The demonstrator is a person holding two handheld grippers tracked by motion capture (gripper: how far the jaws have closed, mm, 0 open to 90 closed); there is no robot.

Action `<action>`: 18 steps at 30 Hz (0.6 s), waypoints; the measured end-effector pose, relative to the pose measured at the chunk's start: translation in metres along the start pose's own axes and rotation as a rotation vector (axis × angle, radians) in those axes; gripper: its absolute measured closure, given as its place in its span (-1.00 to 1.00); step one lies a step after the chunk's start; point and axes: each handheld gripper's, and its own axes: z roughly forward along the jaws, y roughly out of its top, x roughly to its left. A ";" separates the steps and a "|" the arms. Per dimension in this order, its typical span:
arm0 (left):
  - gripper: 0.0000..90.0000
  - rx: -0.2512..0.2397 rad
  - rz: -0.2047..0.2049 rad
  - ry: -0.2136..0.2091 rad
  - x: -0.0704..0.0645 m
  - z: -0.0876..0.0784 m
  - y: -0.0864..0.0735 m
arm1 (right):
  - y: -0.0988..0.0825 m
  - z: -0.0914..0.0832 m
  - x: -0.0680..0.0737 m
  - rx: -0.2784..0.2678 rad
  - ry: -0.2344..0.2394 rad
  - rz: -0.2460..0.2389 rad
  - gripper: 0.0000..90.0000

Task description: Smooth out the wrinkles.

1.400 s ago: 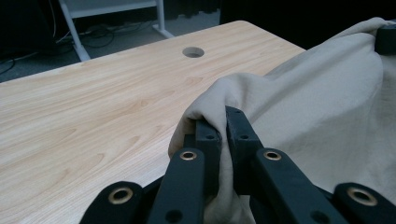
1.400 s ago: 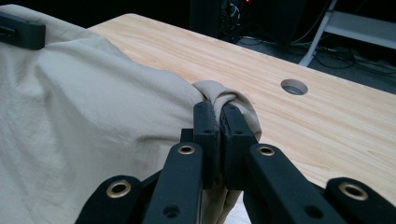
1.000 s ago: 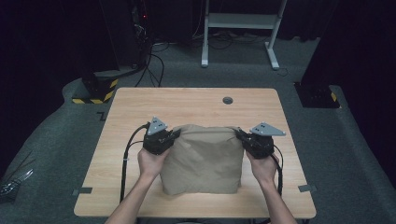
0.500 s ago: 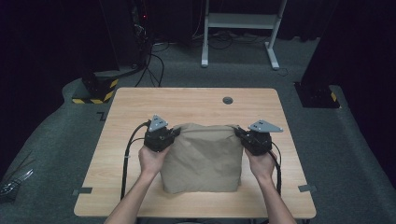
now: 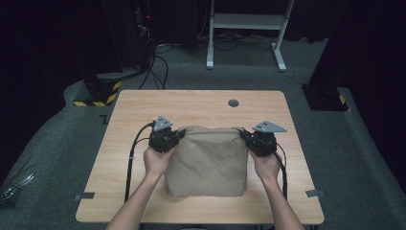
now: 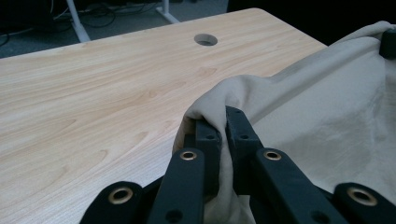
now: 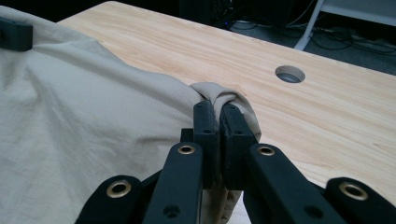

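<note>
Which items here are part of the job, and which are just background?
In use: beige cloth; left gripper and right gripper, each shut on a far corner of it.

Lying about: table with its cable hole; white desk frame; floor cables.

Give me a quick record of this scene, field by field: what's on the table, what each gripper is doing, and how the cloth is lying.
surface: wooden table with a round hole near its far edge
main object: beige cloth, folded, lying flat toward the near edge
left gripper: shut on the cloth's far left corner
right gripper: shut on the cloth's far right corner
cloth state: far edge pulled between the two grippers, corners bunched in the jaws
hands: one hand behind each gripper, forearms entering from the near side
</note>
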 end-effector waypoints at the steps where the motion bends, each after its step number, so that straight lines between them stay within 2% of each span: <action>1: 0.90 0.001 0.001 0.001 0.001 0.001 0.000 | 0.000 0.001 -0.001 0.000 0.000 -0.001 0.93; 18: 0.90 0.032 -0.011 0.009 0.007 0.014 0.000 | 0.001 0.014 -0.005 0.026 -0.007 0.013 0.93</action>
